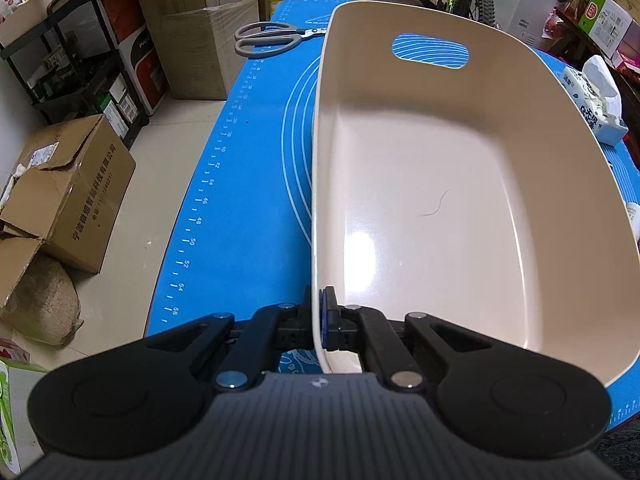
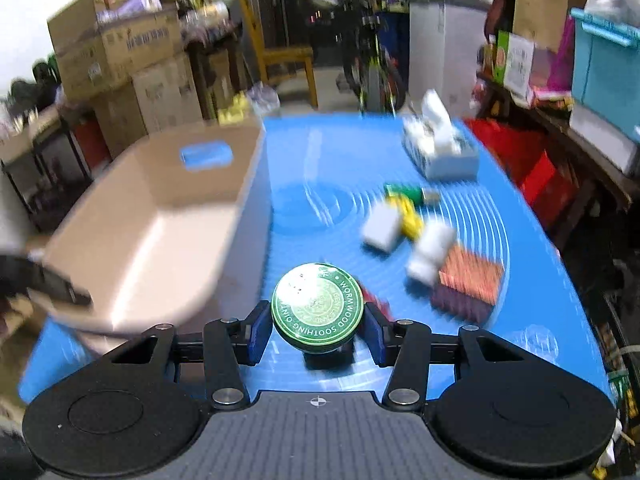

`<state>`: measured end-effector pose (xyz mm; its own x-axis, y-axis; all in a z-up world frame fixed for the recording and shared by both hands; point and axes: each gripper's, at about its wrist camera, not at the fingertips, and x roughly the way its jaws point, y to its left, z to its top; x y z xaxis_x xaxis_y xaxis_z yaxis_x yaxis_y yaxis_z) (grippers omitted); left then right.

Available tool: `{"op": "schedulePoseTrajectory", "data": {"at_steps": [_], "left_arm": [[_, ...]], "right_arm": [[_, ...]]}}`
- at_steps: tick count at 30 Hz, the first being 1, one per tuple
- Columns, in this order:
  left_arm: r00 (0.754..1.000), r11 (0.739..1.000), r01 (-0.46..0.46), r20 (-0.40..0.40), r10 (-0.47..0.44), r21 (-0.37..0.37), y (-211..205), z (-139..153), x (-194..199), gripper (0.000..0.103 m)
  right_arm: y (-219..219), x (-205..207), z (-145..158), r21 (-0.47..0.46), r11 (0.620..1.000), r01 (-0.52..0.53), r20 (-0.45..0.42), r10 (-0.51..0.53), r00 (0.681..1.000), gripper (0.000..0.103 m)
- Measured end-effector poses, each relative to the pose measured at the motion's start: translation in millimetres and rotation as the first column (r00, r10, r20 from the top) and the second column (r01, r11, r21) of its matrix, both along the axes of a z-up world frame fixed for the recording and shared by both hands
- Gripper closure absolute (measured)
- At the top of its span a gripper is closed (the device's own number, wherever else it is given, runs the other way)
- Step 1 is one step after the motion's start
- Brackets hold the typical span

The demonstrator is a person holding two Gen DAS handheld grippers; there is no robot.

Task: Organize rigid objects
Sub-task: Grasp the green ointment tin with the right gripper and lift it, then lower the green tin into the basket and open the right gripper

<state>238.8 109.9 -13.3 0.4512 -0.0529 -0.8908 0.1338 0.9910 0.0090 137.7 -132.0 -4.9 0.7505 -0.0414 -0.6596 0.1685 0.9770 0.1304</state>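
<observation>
Two tools grip: left tool (image 1: 320,326) pinches the basin (image 1: 440,184) rim, right tool (image 2: 317,330) clamps the green tin (image 2: 317,306).

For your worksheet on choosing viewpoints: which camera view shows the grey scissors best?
The left wrist view: the scissors lie sharp and unobstructed on the blue mat, beside the beige bin. The right wrist view does not show them.

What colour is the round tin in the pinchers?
Green, with white lettering around its lid: the small round metal tin, clearest in the right wrist view.
</observation>
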Motion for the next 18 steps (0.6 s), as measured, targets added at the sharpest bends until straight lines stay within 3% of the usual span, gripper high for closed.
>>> {"op": "schedulePoseTrajectory", "data": {"at_steps": [8, 14, 18], "left_arm": [[1.0, 1.0, -0.001, 0.005, 0.001, 0.009, -2, 1, 0, 0.099], [1.0, 1.0, 0.0, 0.006, 0.0, 0.009, -2, 1, 0, 0.099], [1.0, 1.0, 0.0, 0.006, -0.001, 0.009, -2, 2, 0, 0.099]], "right_arm": [[31, 55, 37, -0.045, 0.997, -0.069, 0.125, 0.074, 0.989, 0.049], [65, 91, 41, -0.082, 0.988, -0.129, 0.137, 0.139, 0.981, 0.049], [86, 113, 38, -0.081, 0.983, -0.167, 0.096, 0.174, 0.98, 0.049]]}}
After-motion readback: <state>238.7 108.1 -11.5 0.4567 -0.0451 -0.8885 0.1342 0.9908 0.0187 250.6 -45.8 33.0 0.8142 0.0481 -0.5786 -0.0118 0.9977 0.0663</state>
